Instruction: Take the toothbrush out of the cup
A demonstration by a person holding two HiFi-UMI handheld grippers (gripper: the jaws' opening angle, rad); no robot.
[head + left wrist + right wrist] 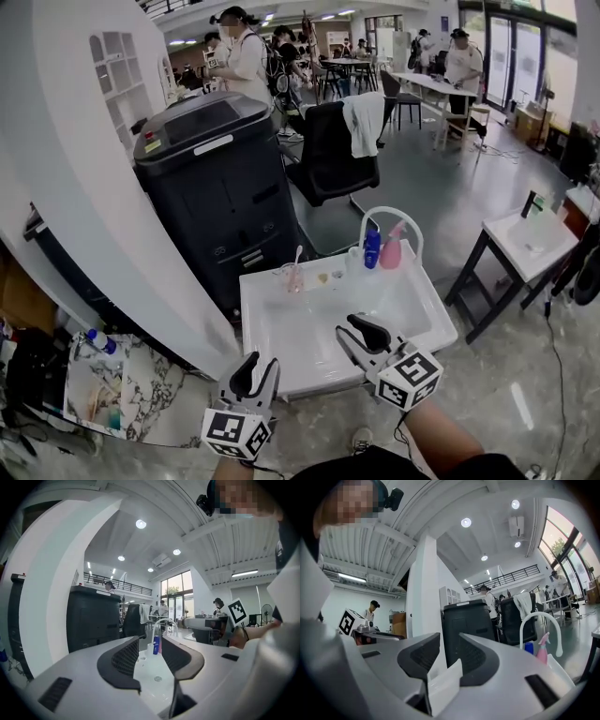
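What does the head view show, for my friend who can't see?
The left gripper and right gripper, both open and empty, hover at the near edge of a white sink. At its back, a cup holds a toothbrush, near a blue bottle.

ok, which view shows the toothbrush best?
Head view: the toothbrush stands in the cup at the back of the sink, unobstructed. Left gripper view: too small to tell. Right gripper view: not visible.
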